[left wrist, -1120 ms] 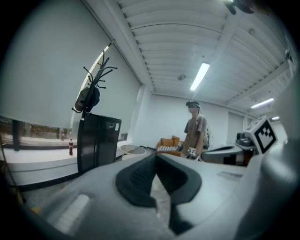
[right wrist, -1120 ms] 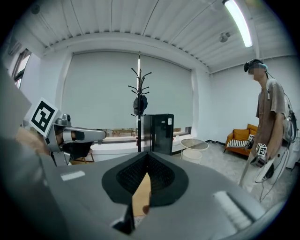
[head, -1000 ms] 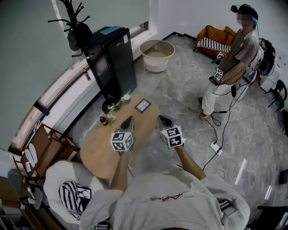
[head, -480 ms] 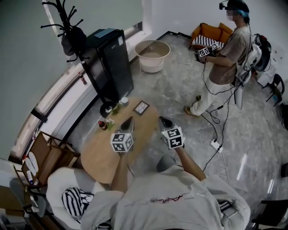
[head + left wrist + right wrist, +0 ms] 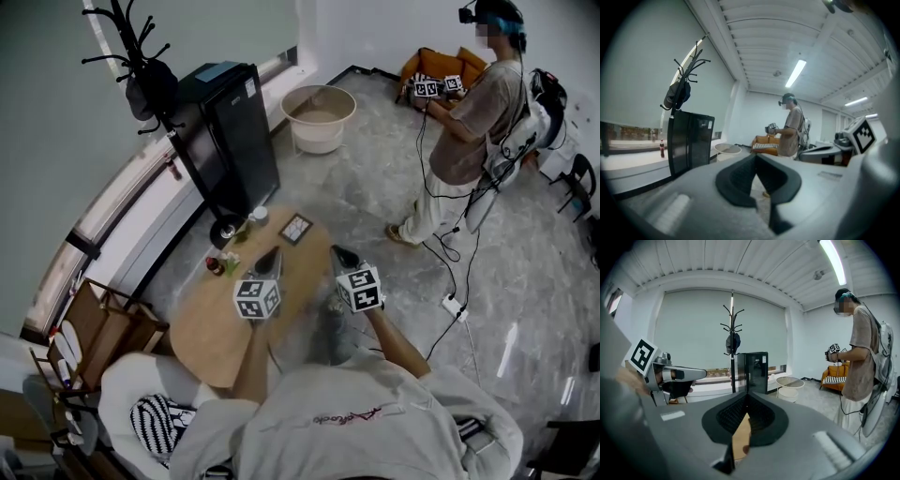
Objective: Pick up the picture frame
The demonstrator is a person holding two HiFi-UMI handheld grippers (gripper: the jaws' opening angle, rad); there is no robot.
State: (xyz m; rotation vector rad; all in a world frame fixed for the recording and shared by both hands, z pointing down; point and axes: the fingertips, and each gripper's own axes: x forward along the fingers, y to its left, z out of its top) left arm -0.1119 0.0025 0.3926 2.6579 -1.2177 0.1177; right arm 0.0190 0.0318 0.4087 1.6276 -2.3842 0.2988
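At the far edge of the round wooden table (image 5: 208,330) we see the picture frame (image 5: 296,228), small, with a dark border round a pale, patterned middle. It looks almost square, so we cannot tell its long axis; one corner points back toward us and its sides run slantwise to the table's edge. Our left gripper (image 5: 272,253) hovers over the table's middle, our right gripper (image 5: 335,251) by its right edge, both short of the frame, both with jaws pressed together on nothing
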